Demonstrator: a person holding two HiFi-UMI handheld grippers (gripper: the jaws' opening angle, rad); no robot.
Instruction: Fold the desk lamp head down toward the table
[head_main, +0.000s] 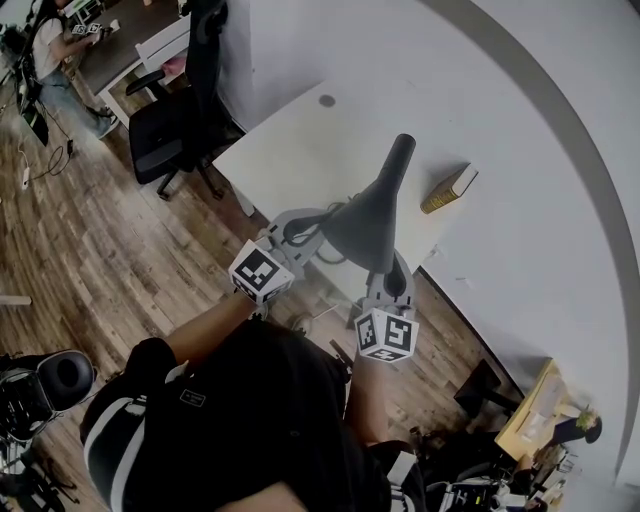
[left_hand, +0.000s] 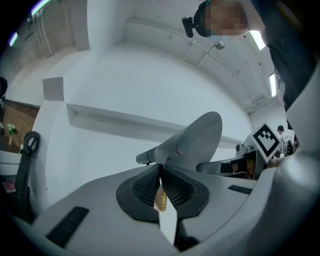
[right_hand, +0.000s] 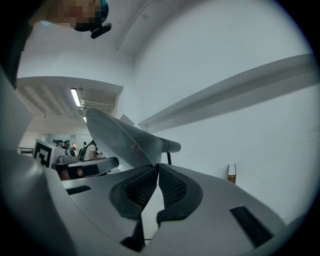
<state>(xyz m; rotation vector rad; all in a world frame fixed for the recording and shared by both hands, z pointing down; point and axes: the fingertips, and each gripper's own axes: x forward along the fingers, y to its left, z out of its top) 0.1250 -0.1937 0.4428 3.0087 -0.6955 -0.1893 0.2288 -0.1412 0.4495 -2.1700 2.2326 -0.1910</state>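
Observation:
The desk lamp head (head_main: 365, 220) is a dark grey cone shade with a tube neck (head_main: 398, 160), held over the white table (head_main: 300, 150). My left gripper (head_main: 322, 232) is shut on the shade's rim from the left. My right gripper (head_main: 387, 270) is shut on the rim from the near side. In the left gripper view the pads (left_hand: 172, 187) pinch the thin edge of the lamp shade (left_hand: 200, 135), and the right gripper's marker cube (left_hand: 266, 140) shows beyond. In the right gripper view the pads (right_hand: 172, 187) clamp the lamp shade (right_hand: 120, 135) too. The lamp's base is hidden.
A gold-edged book (head_main: 448, 188) lies on the table past the lamp, also seen as a book (right_hand: 232, 173) at the wall. A black office chair (head_main: 185, 110) stands at the table's left end. A person (head_main: 50, 60) stands far off on the wooden floor.

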